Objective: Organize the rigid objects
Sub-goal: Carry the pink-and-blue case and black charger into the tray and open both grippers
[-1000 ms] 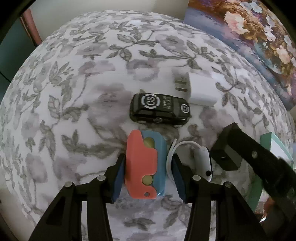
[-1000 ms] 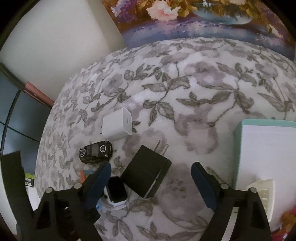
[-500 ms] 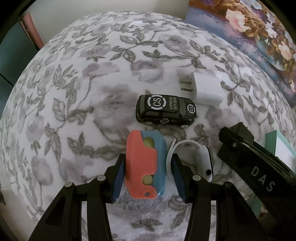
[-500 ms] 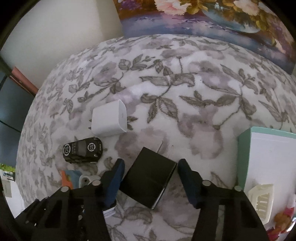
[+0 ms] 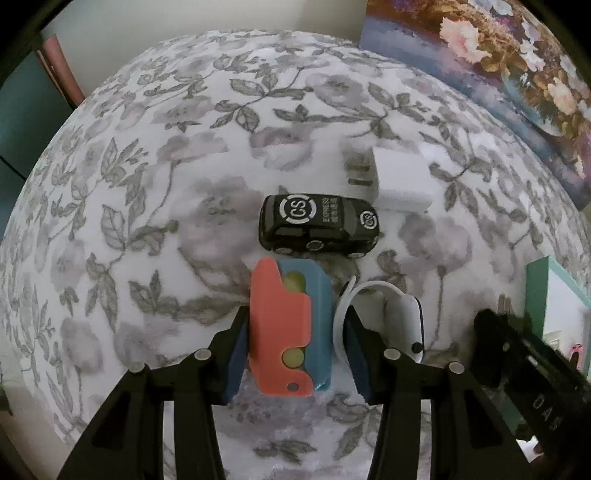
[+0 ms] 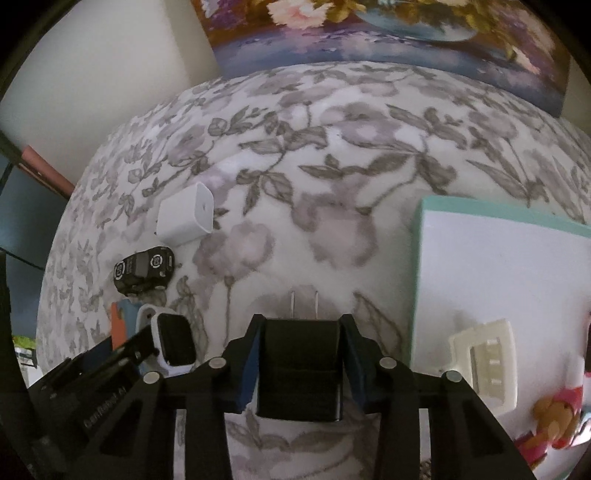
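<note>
My left gripper [image 5: 295, 317] points steeply down and is shut on a coral and blue plastic toy [image 5: 284, 325], which stands between its blue pads. A white smartwatch [image 5: 402, 325] lies just right of it, its strap curling against the right pad. My right gripper [image 6: 301, 321] has its jaws closing, and the pads press both sides of a black plug charger [image 6: 299, 369] whose two prongs point away from the camera. In the left wrist view that black charger [image 5: 491, 339] shows at the lower right.
A black toy car [image 5: 319, 225] and a white plug charger [image 5: 400, 181] lie beyond the toy on the floral cloth. A teal-rimmed white tray [image 6: 480, 210] at the right holds a cream clip [image 6: 484, 365] and a small doll [image 6: 557, 417]. A painting [image 6: 369, 33] leans at the back.
The right jaws have come in from wide apart onto the black charger, which now sits square between the pads. The left gripper and its toy look the same.
</note>
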`<state>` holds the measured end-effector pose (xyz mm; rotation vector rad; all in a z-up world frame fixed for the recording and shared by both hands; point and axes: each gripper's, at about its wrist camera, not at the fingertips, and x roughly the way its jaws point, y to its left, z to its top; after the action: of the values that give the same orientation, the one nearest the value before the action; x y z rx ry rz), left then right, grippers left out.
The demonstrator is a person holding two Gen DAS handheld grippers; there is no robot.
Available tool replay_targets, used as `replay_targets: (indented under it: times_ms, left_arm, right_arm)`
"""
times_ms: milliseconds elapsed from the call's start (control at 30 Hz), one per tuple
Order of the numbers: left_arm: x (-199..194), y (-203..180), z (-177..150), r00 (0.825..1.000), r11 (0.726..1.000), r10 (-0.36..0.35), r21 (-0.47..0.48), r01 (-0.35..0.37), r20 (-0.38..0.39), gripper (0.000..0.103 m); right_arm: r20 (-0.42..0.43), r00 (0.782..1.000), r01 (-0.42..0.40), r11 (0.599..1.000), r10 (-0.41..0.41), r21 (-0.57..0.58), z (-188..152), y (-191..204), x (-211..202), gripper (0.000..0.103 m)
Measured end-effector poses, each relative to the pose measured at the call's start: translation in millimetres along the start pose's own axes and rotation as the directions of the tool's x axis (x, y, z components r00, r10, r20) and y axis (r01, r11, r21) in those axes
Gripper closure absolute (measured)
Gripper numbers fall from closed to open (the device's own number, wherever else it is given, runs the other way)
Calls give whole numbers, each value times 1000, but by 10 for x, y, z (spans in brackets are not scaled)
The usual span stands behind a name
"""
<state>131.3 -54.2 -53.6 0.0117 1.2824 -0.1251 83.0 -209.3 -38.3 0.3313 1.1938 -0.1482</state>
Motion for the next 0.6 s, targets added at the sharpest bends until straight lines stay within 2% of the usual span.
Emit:
replay_targets:
  times_ms: [267, 600]
  left_arm:
    - [-248, 36, 20, 1000, 1000, -17, -1, 17, 26, 53]
    - [-668, 34, 78, 991, 1000, -26, -14, 28, 131, 54]
  right_arm:
    - [22, 999, -43, 999, 43, 5, -98, -56, -161, 62]
    - [107, 992, -74, 997, 72, 17, -18, -156, -594, 62]
